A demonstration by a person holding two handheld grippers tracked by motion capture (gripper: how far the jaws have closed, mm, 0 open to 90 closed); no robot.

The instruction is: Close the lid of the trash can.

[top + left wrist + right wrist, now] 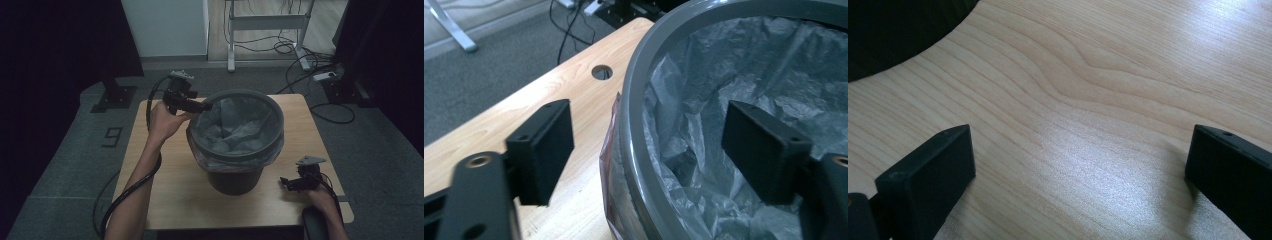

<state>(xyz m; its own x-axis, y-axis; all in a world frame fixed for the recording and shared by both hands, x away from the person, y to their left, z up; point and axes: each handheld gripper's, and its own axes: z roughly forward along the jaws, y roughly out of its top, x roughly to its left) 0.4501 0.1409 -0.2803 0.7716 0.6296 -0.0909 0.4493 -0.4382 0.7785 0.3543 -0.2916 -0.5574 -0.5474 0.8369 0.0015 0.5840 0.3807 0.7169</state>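
At the bin's near-left rim the left gripper (207, 106) straddles the grey rim of the waste bin (235, 172), its jaws spread wide. From the left gripper view (648, 150), one pad sits outside the bin, above the wooden table (574, 90), and the other sits inside, over the crumpled translucent bin liner (734, 75). The grey rim (636, 150) runs up between the two pads, and neither pad presses on it: a clear gap shows on both sides. The liner's edge folds over the rim and hangs down the outside wall just below the outer pad, with a pinkish tint where it bunches. Nothing is pinched between the pads. Beyond the outer pad, a round hole (602, 72) is cut into the tabletop. The person's left hand (165, 121) grips the tool's body from behind, and its black cable trails back along the forearm.

Well apart from this gripper, on the far side of the bin, the right gripper (284, 182) lies low on the table near its front right corner, held in the right hand (322, 200). Its own view (1080, 165) shows the jaws spread wide over bare wood grain, with nothing between them; the bin's dark base curves in at the upper left, ahead of them
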